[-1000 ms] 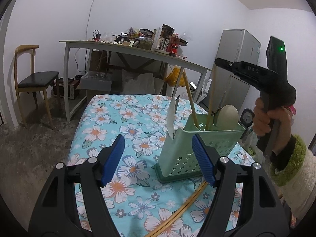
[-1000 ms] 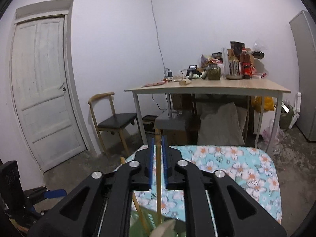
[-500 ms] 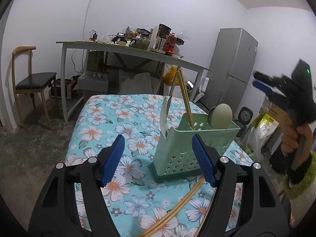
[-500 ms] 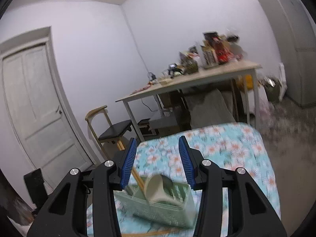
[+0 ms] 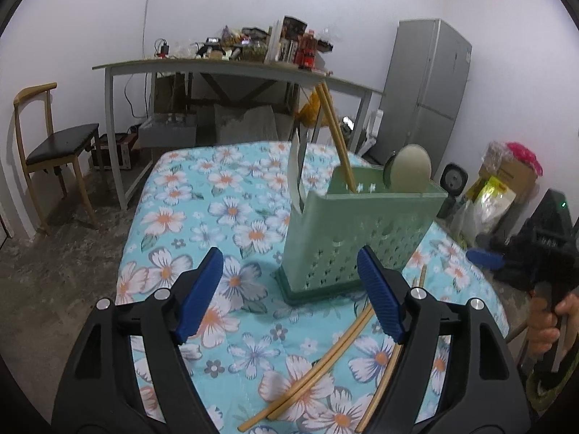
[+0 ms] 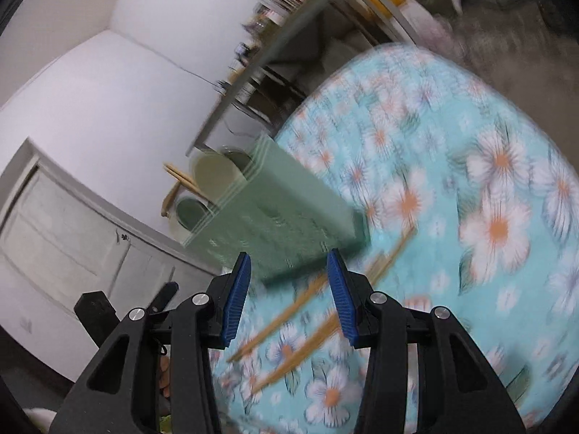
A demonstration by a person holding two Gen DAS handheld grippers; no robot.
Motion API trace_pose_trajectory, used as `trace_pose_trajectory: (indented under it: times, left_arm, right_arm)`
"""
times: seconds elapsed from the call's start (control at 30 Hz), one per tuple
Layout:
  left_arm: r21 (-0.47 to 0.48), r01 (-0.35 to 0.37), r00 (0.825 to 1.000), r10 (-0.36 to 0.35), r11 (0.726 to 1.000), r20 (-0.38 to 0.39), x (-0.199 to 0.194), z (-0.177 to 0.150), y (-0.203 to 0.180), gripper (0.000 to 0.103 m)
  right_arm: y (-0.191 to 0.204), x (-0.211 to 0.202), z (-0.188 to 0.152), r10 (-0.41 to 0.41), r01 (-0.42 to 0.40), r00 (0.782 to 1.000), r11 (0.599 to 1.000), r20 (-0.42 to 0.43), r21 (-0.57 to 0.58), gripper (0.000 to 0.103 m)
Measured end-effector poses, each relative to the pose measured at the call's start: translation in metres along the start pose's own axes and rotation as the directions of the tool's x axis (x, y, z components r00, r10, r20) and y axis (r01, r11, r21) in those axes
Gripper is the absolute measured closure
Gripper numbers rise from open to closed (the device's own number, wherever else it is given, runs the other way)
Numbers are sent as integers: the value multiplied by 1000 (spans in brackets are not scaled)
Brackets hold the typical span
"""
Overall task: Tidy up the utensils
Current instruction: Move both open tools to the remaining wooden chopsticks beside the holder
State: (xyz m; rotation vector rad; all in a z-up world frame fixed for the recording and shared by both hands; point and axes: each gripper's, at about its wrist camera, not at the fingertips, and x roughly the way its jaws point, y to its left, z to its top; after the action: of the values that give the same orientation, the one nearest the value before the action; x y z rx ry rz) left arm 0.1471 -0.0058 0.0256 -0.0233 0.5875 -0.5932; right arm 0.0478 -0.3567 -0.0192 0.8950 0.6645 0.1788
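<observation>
Both claws, left [image 5: 289,289] and right [image 6: 289,296], gaped empty, having just widened; loose chopsticks [image 5: 318,358] lay at the holder's [image 5: 362,231] six o'clock, awaiting pickup.

Both grippers share one build — black plastic frames with triangular cut-outs, two silver round screw heads on each side, and ribbed blue pads on the inner faces of the fingers. The left gripper [image 5: 289,289] shows broad, slightly curved pads [image 5: 380,300]. The right gripper [image 6: 291,298] has the same pads [image 6: 235,296], seen edge-on and narrow. From the left view, the right gripper's body is a black block with a small green light [image 5: 563,204] — below it a hand [image 5: 550,325] wraps the handle, with a fuzzy green cuff [image 5: 550,390] at the wrist.
</observation>
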Motion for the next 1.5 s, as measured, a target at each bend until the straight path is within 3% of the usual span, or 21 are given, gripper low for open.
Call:
trace_pose_trajectory:
  times: [0.13, 0.3, 0.67, 1.17, 1.5]
  left_arm:
    - [14, -4, 999, 4, 1000, -41, 5, -7, -2, 27]
    - [27, 11, 998, -9, 1000, -61, 5, -15, -5, 23]
    - [55, 26, 995, -20, 998, -99, 11, -17, -15, 23]
    - [69, 57, 992, -49, 996, -120, 17, -17, -29, 23]
    - [79, 88, 986, -76, 993, -146, 23, -21, -38, 23]
  right_arm:
    - [-28, 27, -25, -2, 16, 994, 992, -105, 129, 65]
    - [-52, 50, -36, -30, 67, 987, 971, -161, 230, 75]
    - [-71, 72, -31, -12, 46, 994, 945, -107, 324, 94]
    - [-73, 57, -31, 17, 20, 992, 958, -129, 286, 94]
    - [-71, 36, -32, -44, 82, 981, 978, -191, 193, 92]
